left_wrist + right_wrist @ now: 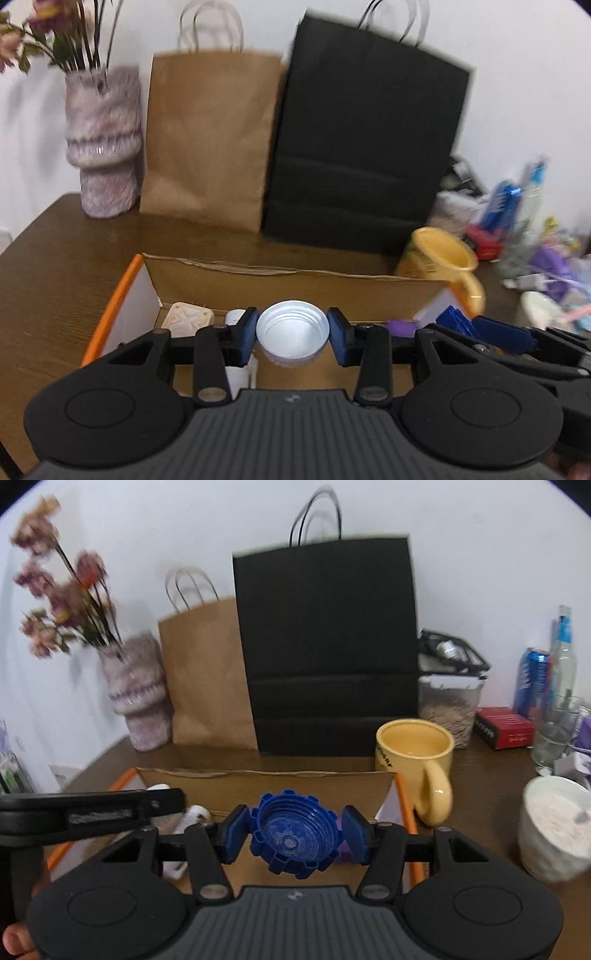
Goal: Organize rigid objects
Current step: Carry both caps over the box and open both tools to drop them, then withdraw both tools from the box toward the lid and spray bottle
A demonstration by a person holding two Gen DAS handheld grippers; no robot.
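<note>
My left gripper [292,334] is shut on a white screw cap [292,332], its hollow side facing the camera, held above an open cardboard box [295,286] with orange-edged flaps. My right gripper [294,832] is shut on a blue ribbed cap [294,835], also hollow side toward the camera, above the same box [266,786]. The right gripper also shows at the right of the left wrist view [491,332]. Inside the box lie a cream square lid [188,318], a white bottle [240,369] and a purple item [400,327].
A yellow mug [415,760] stands just right of the box. Behind it stand a brown paper bag [207,140], a black paper bag [365,140] and a vase with flowers [103,147]. A white bowl [554,830], a glass, cans and a red box [504,726] crowd the right side.
</note>
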